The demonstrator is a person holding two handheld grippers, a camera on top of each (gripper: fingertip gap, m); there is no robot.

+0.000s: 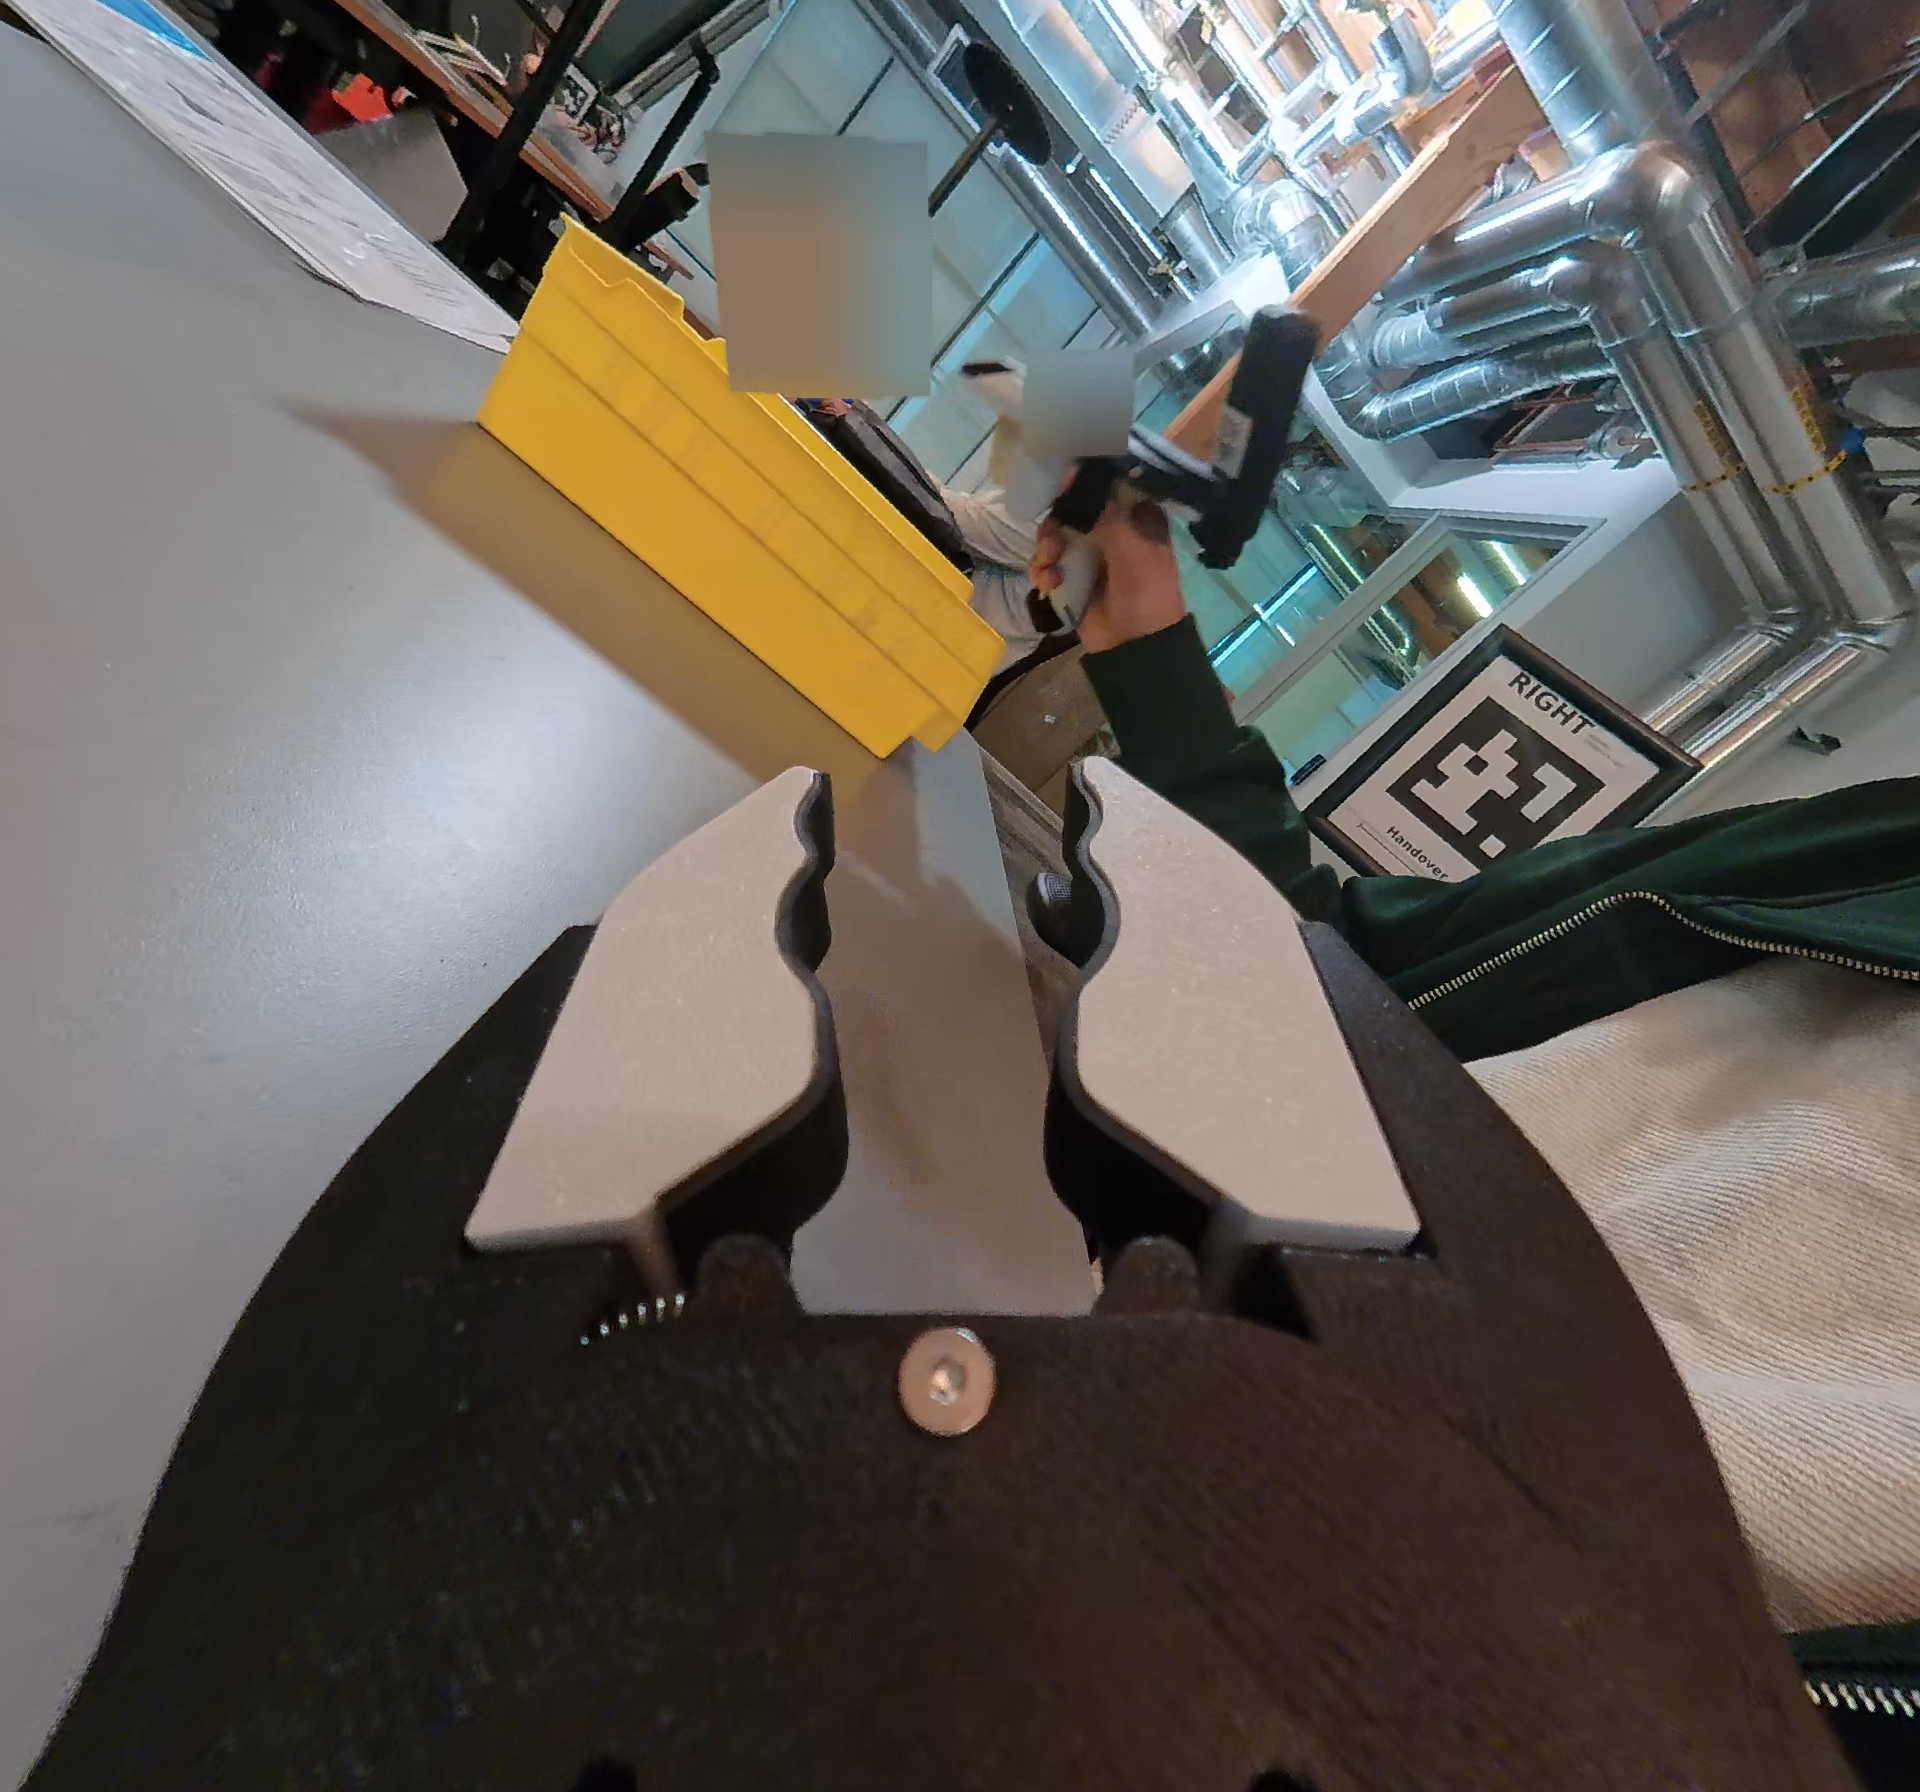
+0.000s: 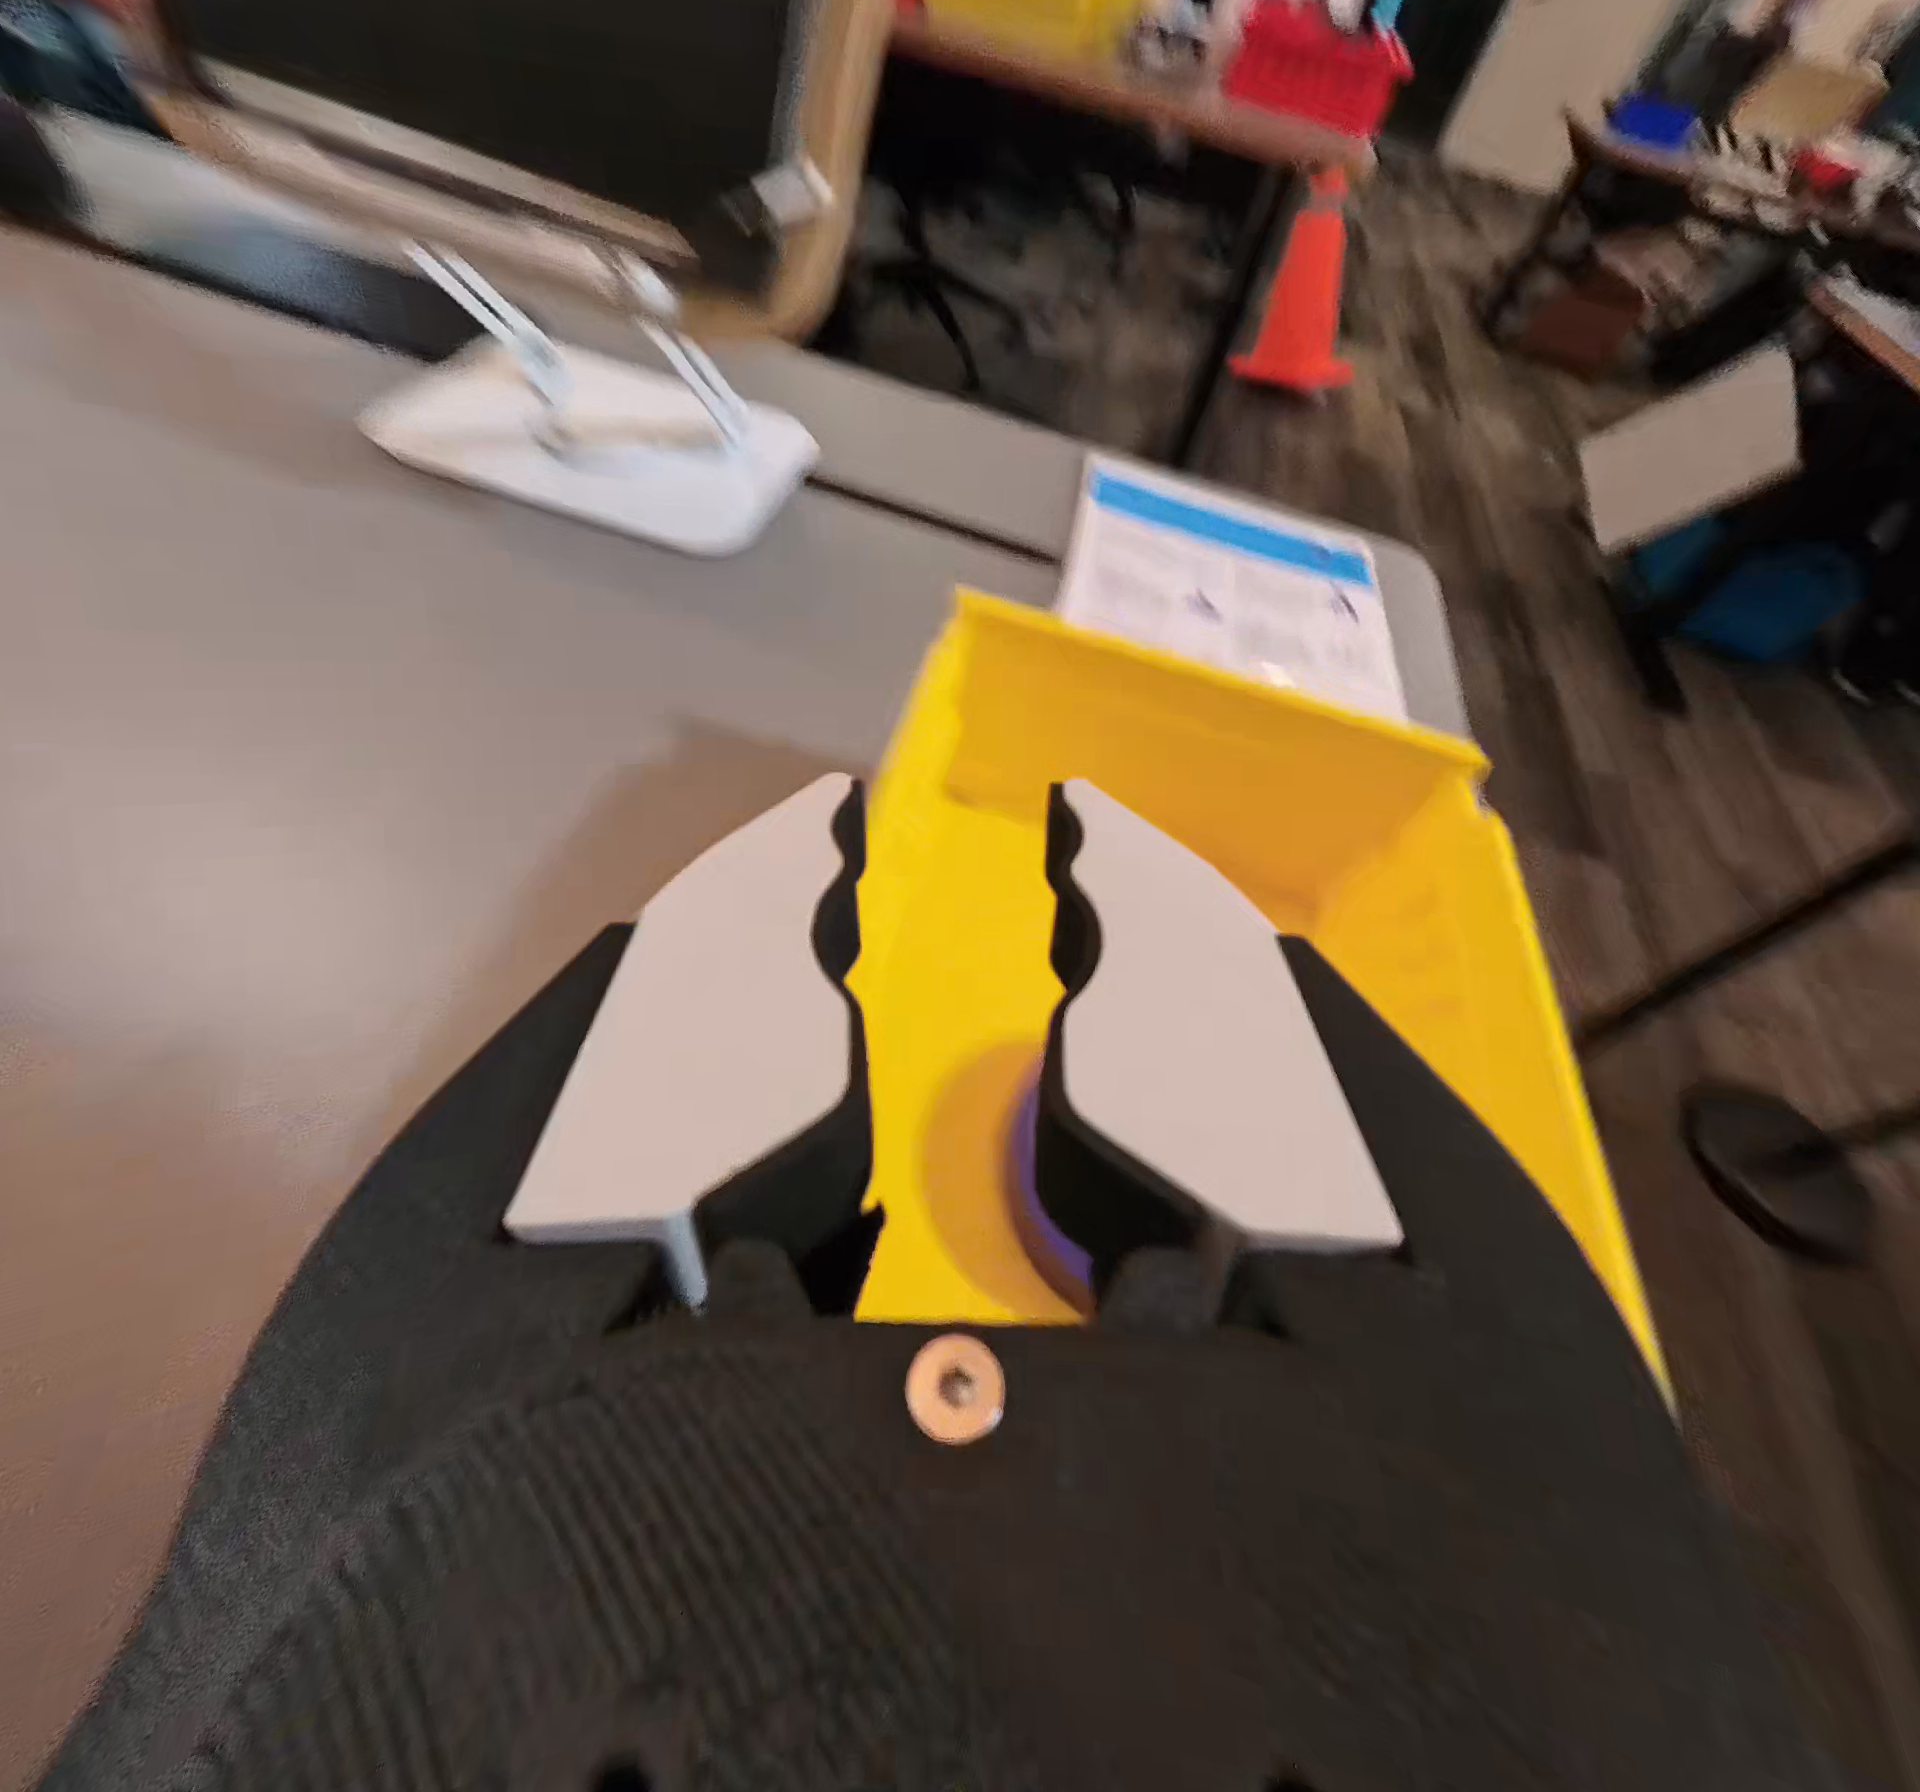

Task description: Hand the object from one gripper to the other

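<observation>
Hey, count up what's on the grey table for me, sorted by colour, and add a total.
Yellow: 1, the bin
Yellow and purple: 1, a roll lying in the bin
White: 2, the printed sheet and the stand
Total: 4

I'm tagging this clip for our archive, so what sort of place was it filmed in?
Most likely a workshop or lab in an industrial building. Bare silver ducts and pipes run overhead, worktables with coloured storage bins line the room, and an orange traffic cone stands on the floor beyond the grey table.
</observation>
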